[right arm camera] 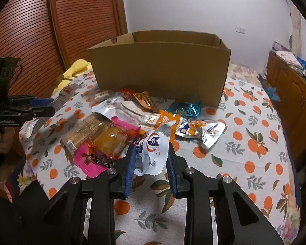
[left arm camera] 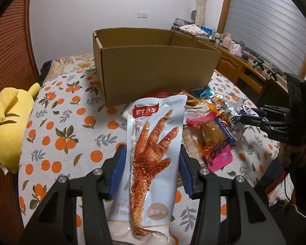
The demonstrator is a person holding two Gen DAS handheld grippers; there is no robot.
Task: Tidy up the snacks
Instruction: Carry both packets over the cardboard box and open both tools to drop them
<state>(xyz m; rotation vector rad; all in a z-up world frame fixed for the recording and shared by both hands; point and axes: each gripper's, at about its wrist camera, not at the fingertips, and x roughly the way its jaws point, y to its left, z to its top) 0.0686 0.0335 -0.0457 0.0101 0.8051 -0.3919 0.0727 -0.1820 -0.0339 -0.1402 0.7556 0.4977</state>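
Two packets are in hand at once. The left gripper (left arm camera: 151, 169) is clamped on a long pale chicken-foot packet (left arm camera: 153, 163), pads pressing its side edges near mid-length, top end standing free toward the cardboard box (left arm camera: 153, 69). The right gripper (right arm camera: 151, 165) is closed on a crumpled white-and-blue pouch (right arm camera: 153, 151), pinched by its wrinkled lower part just above the snack pile (right arm camera: 120, 126) on the orange-print cloth (right arm camera: 255, 143).

Risks, as judged from here:
- The box's near wall stands tall — a low carry would likely knock a packet against the rim.
- Slick foil, edge grip only; the long packet could pivot or slide out.
- The pouch sits close to neighbouring wrappers — one may snag and drag along.
- Both grippers heading for one opening may crowd each other.
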